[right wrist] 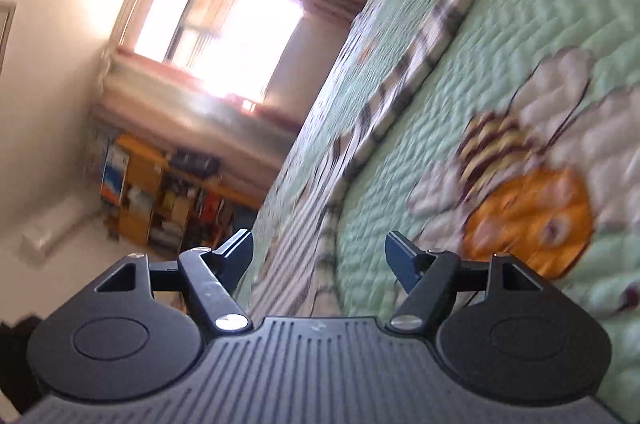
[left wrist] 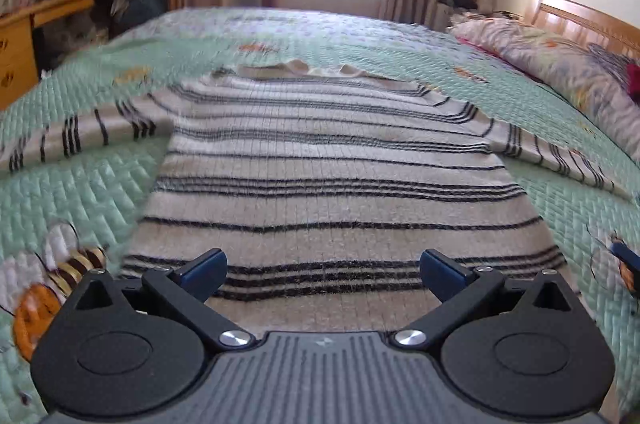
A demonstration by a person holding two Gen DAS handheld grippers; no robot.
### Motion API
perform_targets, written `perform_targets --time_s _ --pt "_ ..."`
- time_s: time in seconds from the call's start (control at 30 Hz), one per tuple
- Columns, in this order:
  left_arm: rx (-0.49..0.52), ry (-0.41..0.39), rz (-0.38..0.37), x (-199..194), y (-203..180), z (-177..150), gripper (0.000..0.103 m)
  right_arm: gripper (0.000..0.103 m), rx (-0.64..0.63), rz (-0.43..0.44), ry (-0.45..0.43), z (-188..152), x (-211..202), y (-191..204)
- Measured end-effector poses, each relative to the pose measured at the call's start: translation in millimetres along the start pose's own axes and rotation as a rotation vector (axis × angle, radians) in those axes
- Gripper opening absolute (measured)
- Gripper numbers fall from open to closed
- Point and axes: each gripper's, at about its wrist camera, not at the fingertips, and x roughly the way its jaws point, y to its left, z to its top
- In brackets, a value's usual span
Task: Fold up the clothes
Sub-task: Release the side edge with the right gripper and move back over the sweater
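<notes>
The left gripper [left wrist: 323, 274] has its fingers wide apart, holding nothing, just above the striped sweater [left wrist: 332, 176] lying flat on the green bed [left wrist: 80, 184]. The right gripper [right wrist: 319, 256] is wide apart too, empty, beside the sweater's sleeve [right wrist: 424, 56]. No words can be read.

The sweater [left wrist: 328, 160] is a fuzzy knitted cloth with fine ribs; the bedspread [left wrist: 80, 192] is quilted fabric with a light satin shine; the left gripper [left wrist: 323, 274] is matt black plastic with bright metal screws; the headboard [left wrist: 588, 20] looks like varnished wood, perhaps glossy.
</notes>
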Motion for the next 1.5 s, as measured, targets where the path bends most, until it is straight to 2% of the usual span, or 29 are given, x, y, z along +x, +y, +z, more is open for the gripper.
perform_targets --time_s 0.07,0.13,0.23,0.33,0.43,0.53,0.63,0.83,0.97,1.07,1.1,1.17,1.23,1.3,1.43,1.5 --pt "-0.038 0.032 0.005 13 5 -3 0.102 0.081 0.003 -0.022 -0.047 15 -6 -3" --pt "0.017 -0.021 0.007 11 1 -16 0.103 0.081 0.002 -0.046 -0.09 32 -12 -5" --pt "0.035 -0.032 0.004 12 0 -18 0.103 0.082 0.024 -0.071 -0.134 57 -12 -7" --pt "0.045 -0.038 0.0 13 0 -18 0.103 0.082 0.05 -0.06 -0.144 77 6 -8" --pt "0.062 -0.056 0.009 14 -3 -23 0.103 0.082 0.01 -0.048 -0.114 87 28 -3" --pt "0.074 -0.056 0.016 13 -3 -25 0.103 0.082 0.005 -0.047 -0.039 82 55 0" --pt "0.059 -0.04 -0.003 12 0 -21 0.103 0.083 0.002 -0.081 -0.021 75 68 -1" --pt "-0.056 0.028 -0.091 6 20 0 0.103 0.083 0.091 -0.045 -0.021 80 60 -22" --pt "-0.111 0.053 -0.088 12 26 10 0.102 0.083 0.062 -0.076 -0.014 84 59 -23" --pt "-0.148 0.07 -0.084 17 31 17 0.102 0.084 0.003 -0.114 0.031 81 64 -12" --pt "-0.161 0.076 -0.083 18 33 19 0.103 0.084 -0.084 -0.106 0.086 70 70 4" --pt "-0.122 0.104 -0.053 24 24 20 0.103 0.084 -0.267 -0.086 0.201 45 82 39" --pt "-0.067 0.128 -0.013 30 11 21 0.102 0.084 -0.4 -0.001 0.32 11 93 76" --pt "-0.006 0.141 0.017 33 3 20 0.103 0.082 -0.437 0.117 0.444 -22 105 105" --pt "0.027 0.139 0.026 34 1 17 0.102 0.08 -0.519 0.124 0.576 -64 128 120" --pt "0.03 0.142 0.024 35 1 18 0.102 0.079 -0.527 -0.001 0.635 -73 138 100"
